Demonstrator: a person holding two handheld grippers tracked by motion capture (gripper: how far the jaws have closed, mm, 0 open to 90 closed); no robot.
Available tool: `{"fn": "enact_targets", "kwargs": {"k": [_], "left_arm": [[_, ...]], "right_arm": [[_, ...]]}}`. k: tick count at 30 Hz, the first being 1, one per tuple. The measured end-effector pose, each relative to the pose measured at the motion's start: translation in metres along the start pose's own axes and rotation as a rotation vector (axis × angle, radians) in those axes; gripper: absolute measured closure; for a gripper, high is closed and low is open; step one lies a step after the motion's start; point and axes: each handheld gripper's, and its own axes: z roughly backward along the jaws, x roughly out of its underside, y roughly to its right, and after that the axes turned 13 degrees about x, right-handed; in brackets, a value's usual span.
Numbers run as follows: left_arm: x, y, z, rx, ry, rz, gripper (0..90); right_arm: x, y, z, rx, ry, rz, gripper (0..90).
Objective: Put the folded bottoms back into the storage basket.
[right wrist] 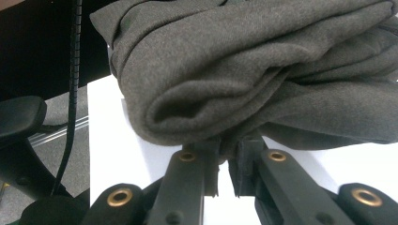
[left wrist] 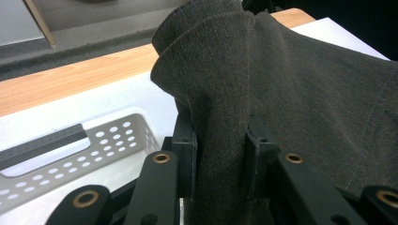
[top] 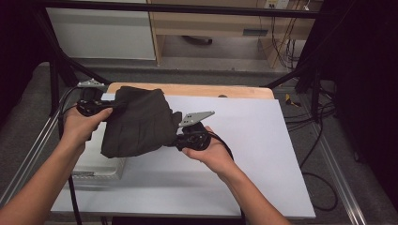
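Observation:
A dark grey-brown folded cloth (top: 136,123) hangs above the left part of the white table (top: 244,140), held between both grippers. My left gripper (top: 111,107) is shut on its upper left edge; in the left gripper view the knit cloth (left wrist: 281,93) is pinched between the black jaws (left wrist: 220,159). My right gripper (top: 174,139) is shut on the cloth's lower right corner. In the right gripper view the rolled folds (right wrist: 263,70) bulge above the jaws (right wrist: 228,154), which clamp a thin edge.
A white perforated basket (top: 101,166) with a handle slot (left wrist: 42,145) sits under the cloth at the table's left edge. A wooden board (top: 197,89) runs along the far edge. Black cables (top: 319,140) trail on the floor at right. A metal frame rail (top: 28,154) borders the left.

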Motion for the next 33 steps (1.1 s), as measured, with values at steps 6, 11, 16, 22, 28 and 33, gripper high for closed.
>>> {"fn": "enact_targets", "kwargs": {"k": [6,11,16,22,28,33], "left_arm": [[0.001,-0.002,0.005,-0.007,0.007,0.002,70.3],[0.001,-0.004,0.009,-0.013,0.011,0.004,70.3],[0.002,-0.006,0.013,-0.02,0.013,0.005,70.3],[0.002,-0.009,0.018,-0.033,0.022,0.009,70.3],[0.002,-0.013,0.024,-0.045,0.028,0.011,70.3],[0.004,-0.018,0.029,-0.057,0.034,0.016,70.3]], "right_arm": [[-0.004,-0.002,-0.003,-0.006,0.003,0.005,83.8],[-0.006,-0.004,-0.006,-0.01,0.006,0.004,83.8],[-0.009,-0.005,-0.008,-0.009,0.011,0.008,83.8],[-0.013,-0.007,-0.012,-0.003,0.019,0.016,83.8],[-0.018,-0.008,-0.018,0.001,0.027,0.011,83.7],[-0.022,-0.011,-0.023,-0.007,0.033,0.012,83.8]]}}
